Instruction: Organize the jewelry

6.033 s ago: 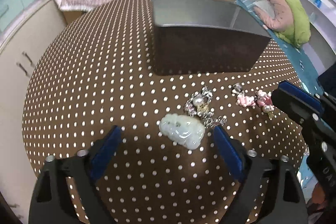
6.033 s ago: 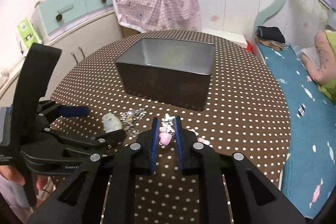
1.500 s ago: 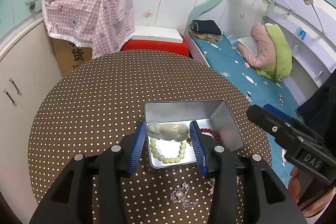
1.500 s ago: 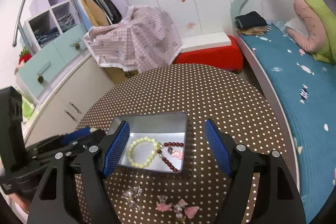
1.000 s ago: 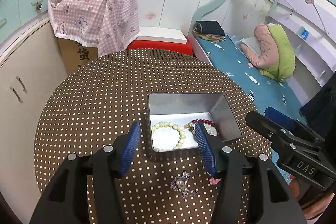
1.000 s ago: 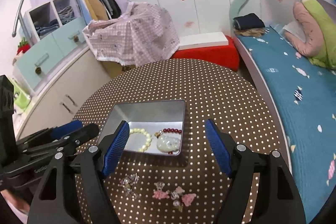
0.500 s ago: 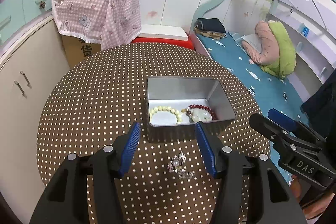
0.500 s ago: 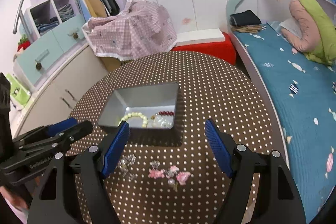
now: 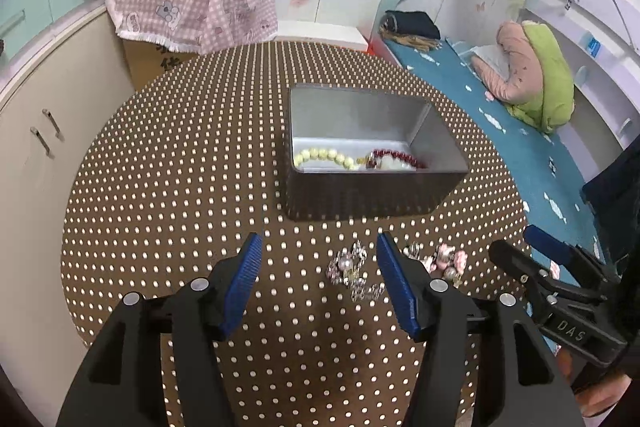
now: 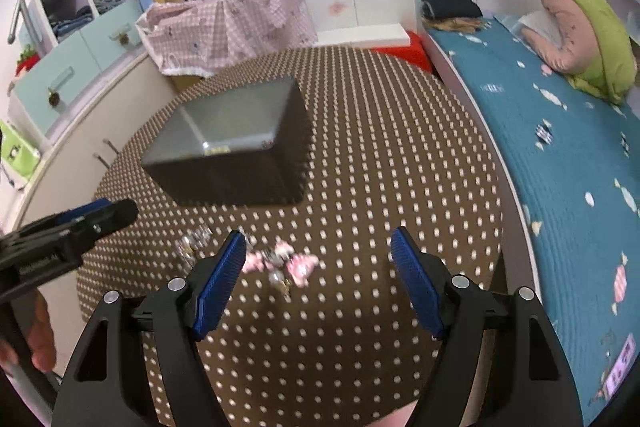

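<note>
A metal tin [image 9: 372, 187] stands on the round dotted table [image 9: 180, 187]. Inside it lie a pale bead bracelet [image 9: 324, 157], a red bead bracelet [image 9: 396, 157] and a pale jade piece, partly hidden by the near wall. A silver pearl brooch [image 9: 350, 269] and pink bow jewelry [image 9: 444, 261] lie on the table in front of the tin. My left gripper [image 9: 318, 279] is open and empty, just above the brooch. My right gripper [image 10: 318, 279] is open and empty, with the pink bow jewelry [image 10: 284, 263] near its left finger. The tin [image 10: 232, 147] shows blurred there.
A cabinet [image 9: 36, 131] stands left of the table and a bed with a teal cover [image 10: 560, 155] on the right. A pink checked cloth [image 9: 192, 11] covers a box behind the table. The table edge is close below both grippers.
The left gripper dropped the jade piece into the tin, opened, and pulled back. Both grippers have lowered toward the jewelry lying in front of the tin.
</note>
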Action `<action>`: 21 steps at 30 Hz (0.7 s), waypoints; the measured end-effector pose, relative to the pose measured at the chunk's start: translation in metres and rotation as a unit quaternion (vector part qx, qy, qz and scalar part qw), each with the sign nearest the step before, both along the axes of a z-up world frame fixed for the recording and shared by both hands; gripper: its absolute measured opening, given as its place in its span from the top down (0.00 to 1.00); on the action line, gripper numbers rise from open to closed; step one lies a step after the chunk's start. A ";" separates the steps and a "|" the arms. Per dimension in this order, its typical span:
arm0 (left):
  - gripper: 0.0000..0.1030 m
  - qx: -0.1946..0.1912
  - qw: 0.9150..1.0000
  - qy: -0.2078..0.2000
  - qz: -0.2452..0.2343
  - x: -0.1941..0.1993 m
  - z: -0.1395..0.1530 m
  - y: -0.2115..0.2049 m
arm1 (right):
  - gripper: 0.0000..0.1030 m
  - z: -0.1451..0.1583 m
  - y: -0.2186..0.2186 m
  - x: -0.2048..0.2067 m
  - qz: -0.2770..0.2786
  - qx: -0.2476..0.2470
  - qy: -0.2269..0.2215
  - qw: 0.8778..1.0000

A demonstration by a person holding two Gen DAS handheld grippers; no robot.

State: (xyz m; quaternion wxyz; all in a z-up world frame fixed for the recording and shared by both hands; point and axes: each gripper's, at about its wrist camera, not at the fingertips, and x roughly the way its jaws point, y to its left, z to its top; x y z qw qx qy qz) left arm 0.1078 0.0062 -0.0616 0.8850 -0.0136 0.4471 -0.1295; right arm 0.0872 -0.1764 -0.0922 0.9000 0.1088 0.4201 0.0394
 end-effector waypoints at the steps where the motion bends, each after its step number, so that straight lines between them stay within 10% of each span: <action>1: 0.45 0.002 1.000 0.005 0.000 -0.001 -0.004 -0.001 | 0.29 -0.004 0.000 -0.001 0.001 0.001 0.004 1.000; 21: 0.44 0.050 0.998 0.042 -0.018 0.010 -0.049 -0.029 | 0.29 -0.036 0.002 -0.012 0.013 0.011 0.029 0.999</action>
